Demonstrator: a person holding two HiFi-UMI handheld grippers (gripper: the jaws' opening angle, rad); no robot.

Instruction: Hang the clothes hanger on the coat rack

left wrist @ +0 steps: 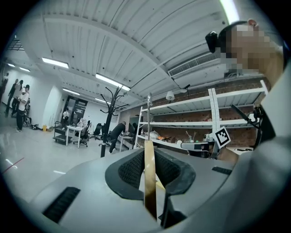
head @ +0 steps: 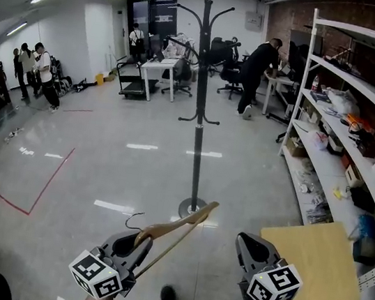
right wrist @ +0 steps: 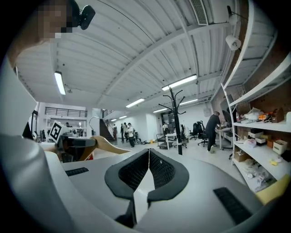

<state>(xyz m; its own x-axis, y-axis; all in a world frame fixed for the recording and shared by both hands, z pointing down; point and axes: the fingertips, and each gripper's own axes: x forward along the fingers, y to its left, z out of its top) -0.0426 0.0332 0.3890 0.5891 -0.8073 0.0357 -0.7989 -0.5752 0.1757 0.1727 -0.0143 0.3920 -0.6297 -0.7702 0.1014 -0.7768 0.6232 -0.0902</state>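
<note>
A wooden clothes hanger [head: 176,229] with a thin metal hook is clamped in my left gripper [head: 138,240] at the bottom of the head view, and its arm points toward the rack's foot. In the left gripper view the hanger's edge [left wrist: 149,175] stands upright between the pads. The black coat rack [head: 201,113] stands on the floor straight ahead, with curved hooks at its top and a round base [head: 192,207]. My right gripper [head: 248,246] is to the hanger's right with its jaws shut and nothing in them. The right gripper view shows the coat rack [right wrist: 175,119] farther off.
A white shelf unit [head: 346,128] loaded with boxes and tools runs along the right wall. A tan board [head: 317,269] lies below it near my right hand. Desks, office chairs and several people stand at the back of the room. Red tape [head: 48,184] marks the floor at the left.
</note>
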